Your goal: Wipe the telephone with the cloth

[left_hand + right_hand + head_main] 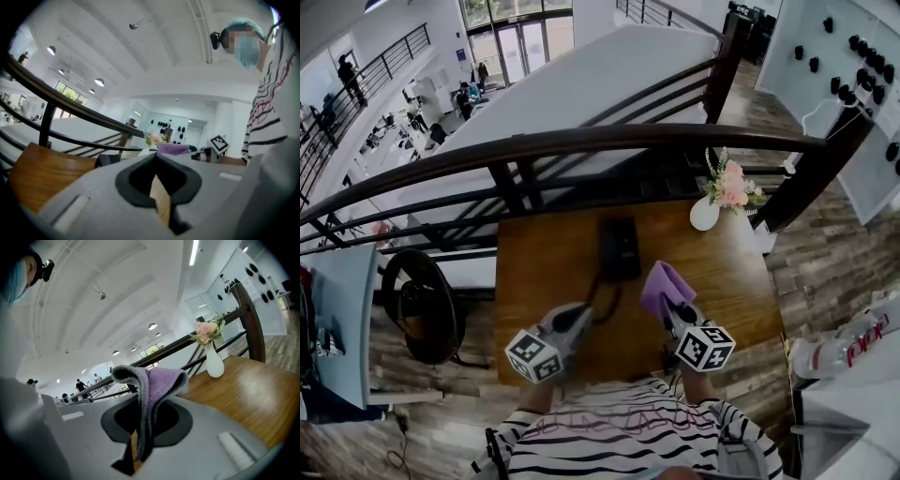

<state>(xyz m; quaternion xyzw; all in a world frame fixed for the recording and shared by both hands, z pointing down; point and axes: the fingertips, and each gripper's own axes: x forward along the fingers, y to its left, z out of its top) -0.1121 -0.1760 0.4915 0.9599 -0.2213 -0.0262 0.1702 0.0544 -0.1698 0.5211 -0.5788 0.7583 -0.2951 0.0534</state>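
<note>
A black telephone [619,248] lies flat on the wooden table [731,281], its cord [602,298] trailing toward me. My right gripper [672,303] is shut on a purple cloth [664,284] with a grey edge, held just right of the phone and near its front end. In the right gripper view the cloth [157,380] folds up out of the jaws of the right gripper [140,427]. My left gripper [589,312] hovers by the cord in front of the phone, jaws together and nothing seen between them. The left gripper view shows the phone [108,160] and the cloth [172,149] beyond the left gripper [157,159].
A white vase of pink flowers [711,208] stands at the table's far right corner, also the vase [214,363] in the right gripper view. A dark railing [609,141] runs behind the table. A round black stool [422,305] sits left of it.
</note>
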